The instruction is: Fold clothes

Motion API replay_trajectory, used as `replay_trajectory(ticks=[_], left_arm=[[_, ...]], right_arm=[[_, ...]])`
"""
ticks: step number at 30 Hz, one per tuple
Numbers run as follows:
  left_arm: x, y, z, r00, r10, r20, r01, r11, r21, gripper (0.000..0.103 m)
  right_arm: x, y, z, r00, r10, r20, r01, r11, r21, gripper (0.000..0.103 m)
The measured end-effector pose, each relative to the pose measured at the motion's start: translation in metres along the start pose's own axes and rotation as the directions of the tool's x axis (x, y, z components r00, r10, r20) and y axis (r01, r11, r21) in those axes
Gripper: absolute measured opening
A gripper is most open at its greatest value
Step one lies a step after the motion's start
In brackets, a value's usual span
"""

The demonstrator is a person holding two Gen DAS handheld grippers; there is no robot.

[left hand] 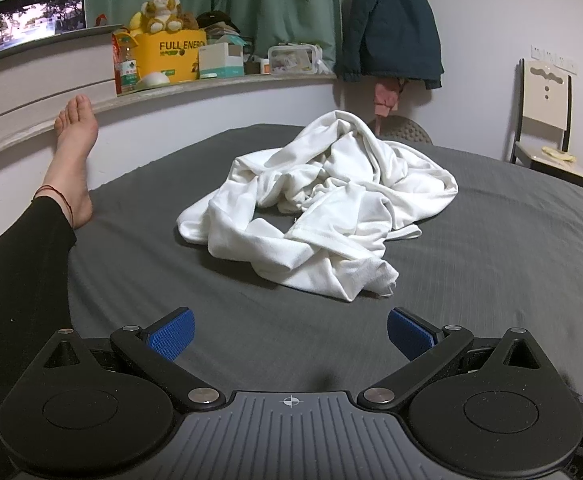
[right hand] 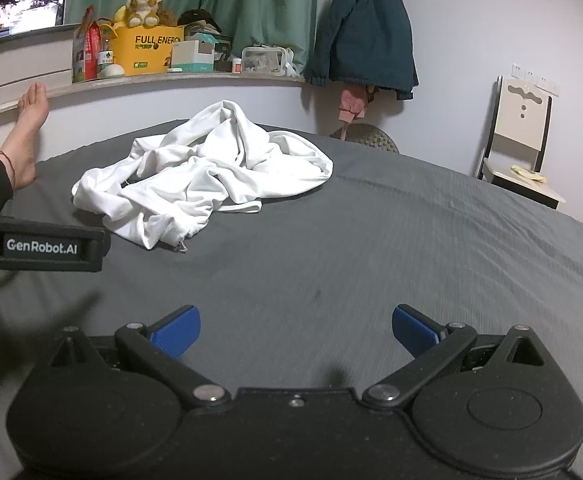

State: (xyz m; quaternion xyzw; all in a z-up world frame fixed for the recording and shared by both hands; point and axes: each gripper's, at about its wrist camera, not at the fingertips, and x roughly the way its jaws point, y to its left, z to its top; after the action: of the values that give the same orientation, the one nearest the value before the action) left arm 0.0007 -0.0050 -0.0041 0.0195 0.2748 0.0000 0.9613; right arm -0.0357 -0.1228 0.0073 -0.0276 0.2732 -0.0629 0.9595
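Left wrist view: the left gripper (left hand: 290,334) gapes empty, the crumpled white garment (left hand: 323,204) on the bed (left hand: 511,260) just ahead of its jaws. The right gripper (right hand: 296,332) is spread too, garment ahead-left. Best pinch separate edges and spread it flat first.

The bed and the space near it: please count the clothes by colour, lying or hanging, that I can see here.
White: 1, the crumpled garment on the grey bed sheet
Dark teal: 1, the jacket hanging on the wall
Pink: 1, the small piece hanging under the jacket; its kind is unclear
Total: 3
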Motion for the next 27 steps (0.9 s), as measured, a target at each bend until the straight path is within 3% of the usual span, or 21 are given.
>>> replay_trajectory(ticks=[27], left_arm=[[0.0016,0.0012,0.0035,1.000,-0.007,-0.002,0.007,1.000,-0.010,0.103]], right_arm=[[0.0008,0.0041,-0.0015,1.000,0.005,-0.004,-0.005,1.000,-0.023,0.103]])
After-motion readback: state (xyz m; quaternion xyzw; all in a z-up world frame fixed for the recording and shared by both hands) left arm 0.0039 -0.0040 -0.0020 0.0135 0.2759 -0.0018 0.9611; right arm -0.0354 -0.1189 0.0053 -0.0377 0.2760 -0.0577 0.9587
